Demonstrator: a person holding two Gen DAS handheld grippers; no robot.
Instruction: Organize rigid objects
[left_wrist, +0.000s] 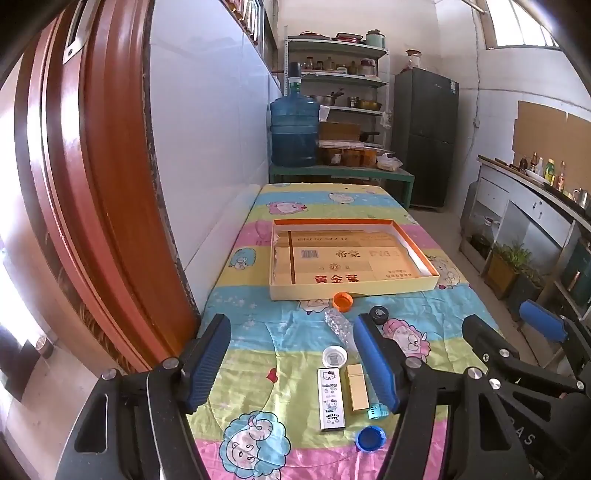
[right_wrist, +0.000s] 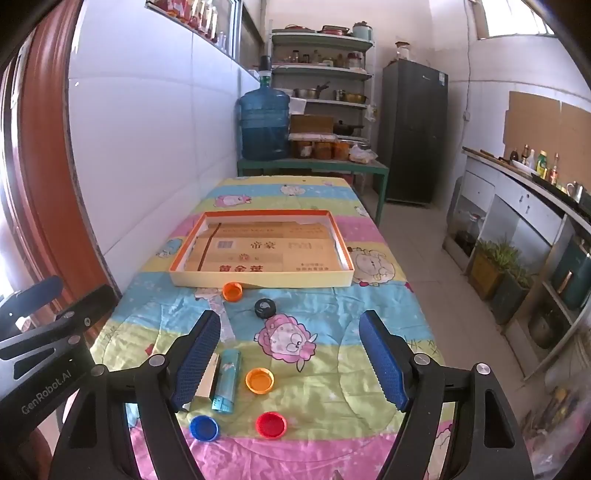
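Both tongs, left (left_wrist: 291, 363) and right (right_wrist: 290, 360), are held apart, empty; caps (right_wrist: 259, 380) await gathering into the tray (right_wrist: 258, 275) at twelve o'clock.

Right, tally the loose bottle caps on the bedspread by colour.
Orange: 2, one by the box, one near the lighter
Blue: 1
Red: 1
Black: 1
White: 1
Total: 6
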